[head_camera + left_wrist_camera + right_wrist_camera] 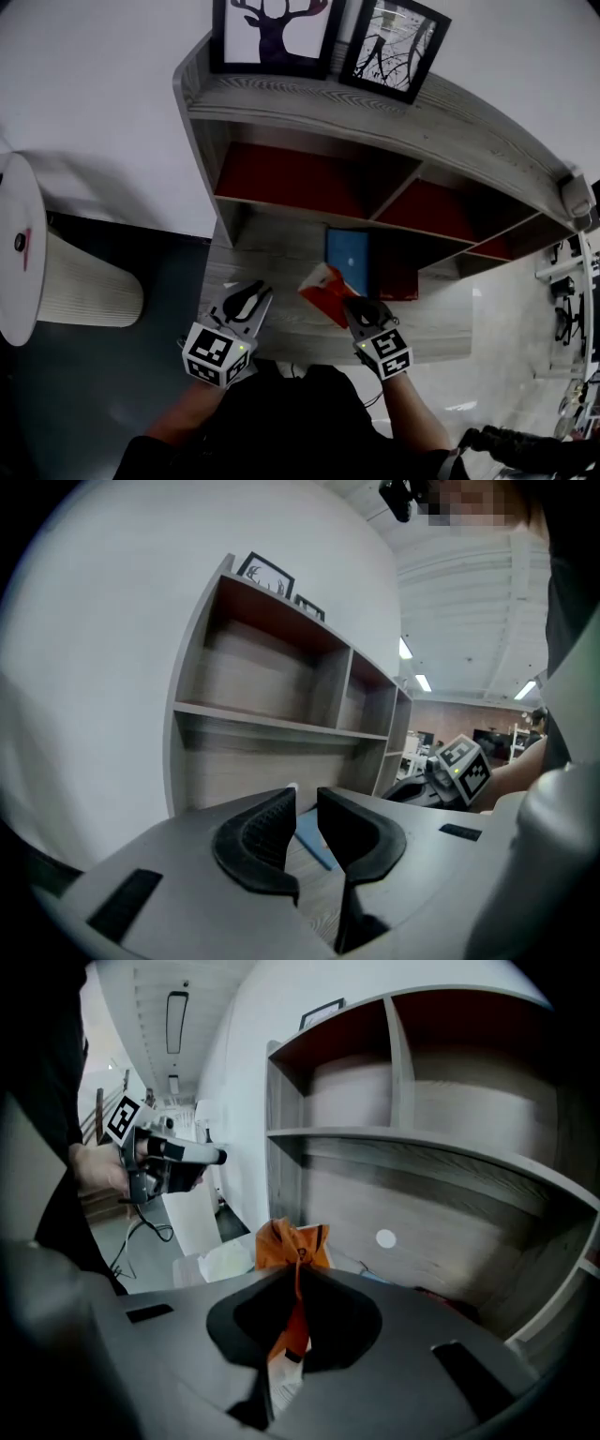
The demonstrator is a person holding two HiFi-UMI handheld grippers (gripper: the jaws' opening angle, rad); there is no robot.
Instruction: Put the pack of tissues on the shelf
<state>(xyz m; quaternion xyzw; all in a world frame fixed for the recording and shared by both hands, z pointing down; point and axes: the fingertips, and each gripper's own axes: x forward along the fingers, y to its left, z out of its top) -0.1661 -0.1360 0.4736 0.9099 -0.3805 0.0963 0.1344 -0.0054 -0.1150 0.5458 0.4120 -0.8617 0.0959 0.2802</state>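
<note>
The pack of tissues (pixel 325 290) is orange and white, pinched by its thin plastic edge in my right gripper (pixel 354 309), which is shut on it. In the right gripper view the pack of tissues (pixel 292 1252) stands up between the dark jaws of that right gripper (pixel 296 1312), lifted over the desk. My left gripper (pixel 246 302) hovers over the desk's left part with its jaws a little apart and nothing between them; the left gripper view shows this left gripper (pixel 307 829) with a narrow gap. The grey wooden shelf (pixel 309 202) with red-backed compartments stands behind the desk.
A blue book (pixel 347 262) lies flat on the desk under the shelf. Two framed pictures (pixel 274 33) stand on top of the shelf. A white round bin (pixel 56 272) sits on the floor at the left. The desk's front edge (pixel 309 354) is just before my hands.
</note>
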